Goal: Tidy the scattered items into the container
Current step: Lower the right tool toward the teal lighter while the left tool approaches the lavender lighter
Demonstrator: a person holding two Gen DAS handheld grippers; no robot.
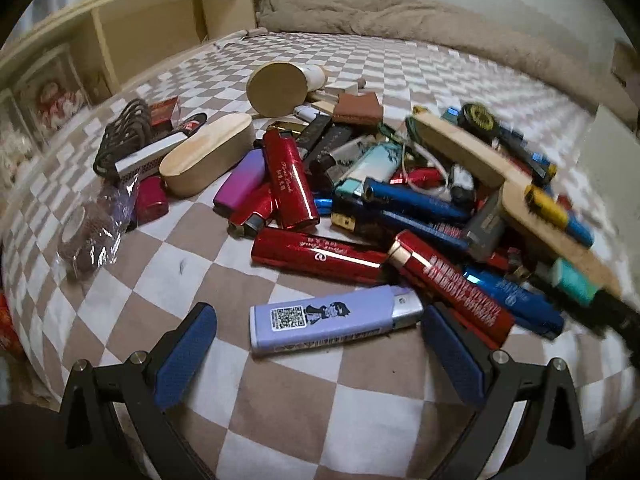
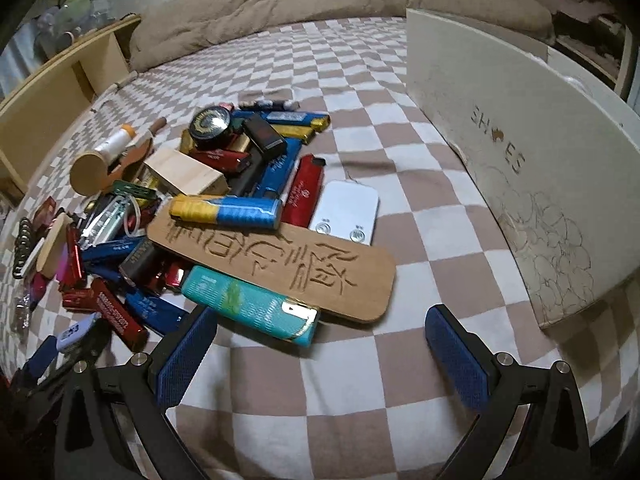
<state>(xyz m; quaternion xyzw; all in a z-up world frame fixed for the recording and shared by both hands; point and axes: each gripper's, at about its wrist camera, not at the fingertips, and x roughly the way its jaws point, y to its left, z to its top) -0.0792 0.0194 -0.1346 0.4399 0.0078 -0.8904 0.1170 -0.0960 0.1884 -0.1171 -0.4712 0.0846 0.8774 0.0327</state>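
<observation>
My left gripper (image 1: 319,332) gapes wide with nothing held, its pads either side of the lilac lighter (image 1: 334,322) lying on the checkered bedsheet (image 1: 280,408). My right gripper (image 2: 320,334) is just as wide and empty, near the teal lighter (image 2: 250,306) under the carved wooden plaque (image 2: 280,256). The white box (image 2: 520,160), possibly the container, stands to my right.

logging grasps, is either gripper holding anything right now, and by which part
Nothing is held. The left gripper is open around the lavender lighter; the right gripper is open.
</observation>
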